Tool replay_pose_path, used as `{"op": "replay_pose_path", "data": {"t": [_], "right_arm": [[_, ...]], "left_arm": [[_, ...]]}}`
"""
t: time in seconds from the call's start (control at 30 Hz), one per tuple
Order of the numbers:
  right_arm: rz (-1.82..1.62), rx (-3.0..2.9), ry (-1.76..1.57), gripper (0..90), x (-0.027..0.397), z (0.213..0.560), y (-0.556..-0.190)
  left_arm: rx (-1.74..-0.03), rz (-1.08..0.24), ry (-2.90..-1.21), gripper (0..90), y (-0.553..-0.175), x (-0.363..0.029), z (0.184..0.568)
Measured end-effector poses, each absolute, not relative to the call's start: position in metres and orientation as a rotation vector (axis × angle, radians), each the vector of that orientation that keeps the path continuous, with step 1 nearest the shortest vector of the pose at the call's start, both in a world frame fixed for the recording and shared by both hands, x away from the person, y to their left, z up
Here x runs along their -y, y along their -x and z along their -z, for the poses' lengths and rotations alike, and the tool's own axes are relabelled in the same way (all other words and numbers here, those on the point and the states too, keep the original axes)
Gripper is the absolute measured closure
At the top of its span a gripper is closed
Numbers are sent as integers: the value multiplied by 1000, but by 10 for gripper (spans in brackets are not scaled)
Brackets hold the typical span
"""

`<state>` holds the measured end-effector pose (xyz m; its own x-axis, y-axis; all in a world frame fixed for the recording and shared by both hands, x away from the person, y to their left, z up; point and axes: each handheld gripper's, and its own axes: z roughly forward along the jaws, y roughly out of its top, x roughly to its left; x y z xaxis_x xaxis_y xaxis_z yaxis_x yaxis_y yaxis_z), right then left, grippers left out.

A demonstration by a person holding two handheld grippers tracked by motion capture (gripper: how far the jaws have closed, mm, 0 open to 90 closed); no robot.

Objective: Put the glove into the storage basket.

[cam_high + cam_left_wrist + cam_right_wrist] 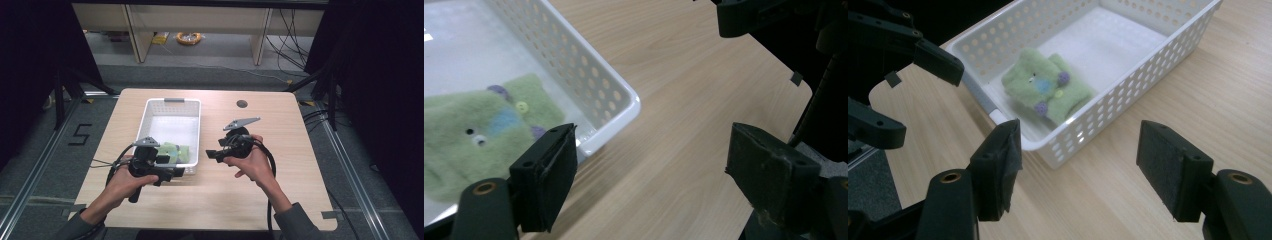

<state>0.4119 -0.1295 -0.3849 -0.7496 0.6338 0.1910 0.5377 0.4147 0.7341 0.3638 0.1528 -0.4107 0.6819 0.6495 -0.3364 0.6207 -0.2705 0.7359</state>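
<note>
The green felt pouch (1046, 91) lies flat in the near end of the white basket (150, 114) on the table (280, 135), close to the corner nearest the person. Both grippers are empty, each with its jaws spread wide apart. The left gripper (649, 170) hovers just outside that near corner, beside the rim; the right gripper (1080, 165) hangs over bare table to the right of the basket, pointed toward the pouch.

The step in hand looks like reaching in for the pouch, or else backing off after setting it there; the frames alone do not settle which. Taking it as a pick:

1. Use the left gripper, since it is nearest. Lift it over the rim before moving inward, so the lower jaw does not catch the perforated wall
2. Come down steeply. The pouch is thin and lies flat, so 1 jaw should slide under a raised edge or fold rather than press on the middle
3. Aim for the side away from the wall, where there is room for the jaws
4. The light basket may slide, so keep the right gripper ready to steady its far wall
</note>
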Motion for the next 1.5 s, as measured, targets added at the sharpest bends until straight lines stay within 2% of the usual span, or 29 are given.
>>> {"op": "replay_pose_path", "data": {"t": [0.8,1.17,1.5], "right_arm": [[-1287,-2486,-1078,348,169,410,-368],[-1317,-2498,-1084,341,178,432,-345],[-1363,-2477,-1105,295,190,452,-334]], "left_arm": [[-897,-83,-1989,201,-320,-123,454],[-882,-108,-1993,199,-306,-130,465],[-874,-85,-2004,180,-300,-130,475]]}}
